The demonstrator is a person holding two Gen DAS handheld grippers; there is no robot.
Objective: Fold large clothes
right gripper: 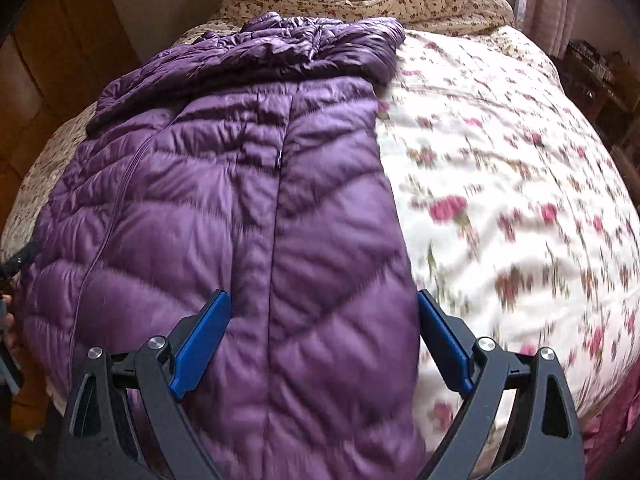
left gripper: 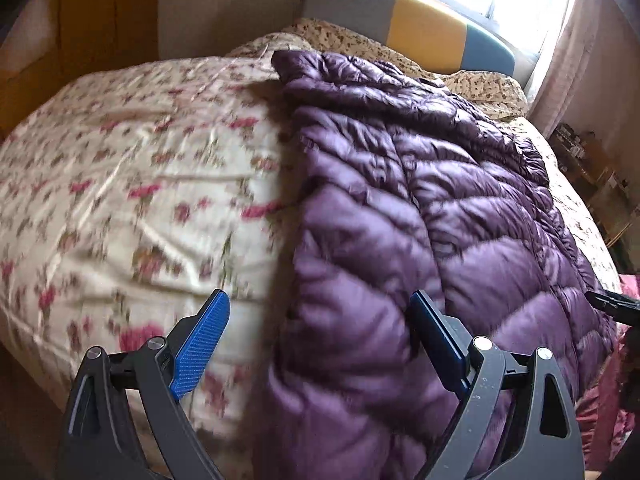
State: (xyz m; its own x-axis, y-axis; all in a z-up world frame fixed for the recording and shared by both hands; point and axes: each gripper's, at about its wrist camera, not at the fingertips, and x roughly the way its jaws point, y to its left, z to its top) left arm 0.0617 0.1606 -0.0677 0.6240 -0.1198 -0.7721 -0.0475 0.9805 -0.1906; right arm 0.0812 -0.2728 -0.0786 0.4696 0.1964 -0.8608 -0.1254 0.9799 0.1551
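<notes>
Purple and quilted, the coat lies flat on a bed, spread along a flowered cover with its hood end toward the headboard at twelve o'clock and its hem toward the cameras at six. A zip line runs down its middle in the right wrist view, and the hood is bunched in folds at the top. In the left wrist view the coat fills the three o'clock half of the picture, with the flowered cover at nine o'clock.

Left gripper: its blue fingers stand wide apart, holding nothing. One finger sits over the cover, the other over the coat, so the coat's long edge falls between them.

Right gripper: its blue fingers are likewise spread wide, holding nothing. The coat's lower part lies between them, and the finger at three o'clock sits just at the coat's edge where it meets the cover.

A pillow in small-flower print lies at twelve o'clock beyond the hood. Both views are blurred toward the sides.
</notes>
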